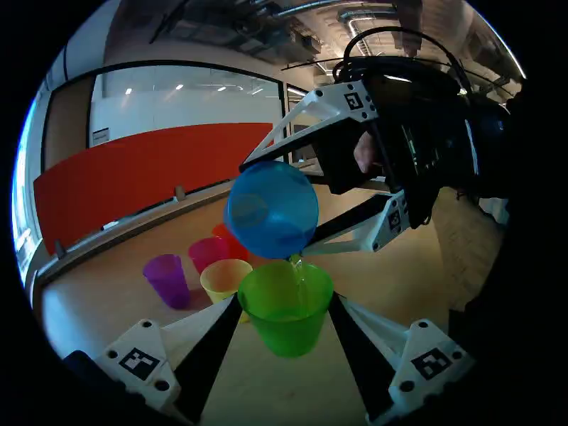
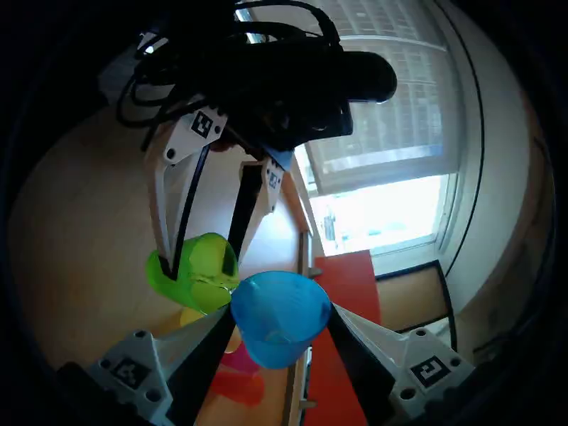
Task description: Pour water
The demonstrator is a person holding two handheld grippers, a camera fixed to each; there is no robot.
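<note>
Tabletop cups (image 1: 224, 278) half hidden; right claw (image 2: 280, 307) pinches blue cup (image 2: 278, 334), left claw (image 1: 285, 298) green cup (image 1: 287, 326).

Office or lab space: exposed ceiling ducts (image 1: 355, 21), glass partition (image 1: 184, 99) above a red panel (image 1: 142, 170), big window (image 2: 383, 206), long wooden surface (image 1: 85, 305).

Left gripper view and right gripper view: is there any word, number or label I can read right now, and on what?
No text can be read.
Left gripper and right gripper: square black-and-white markers, patterns, no letters.
Small sign on the glass wall: too small to read.
Blue cup and green cup: no print.
</note>
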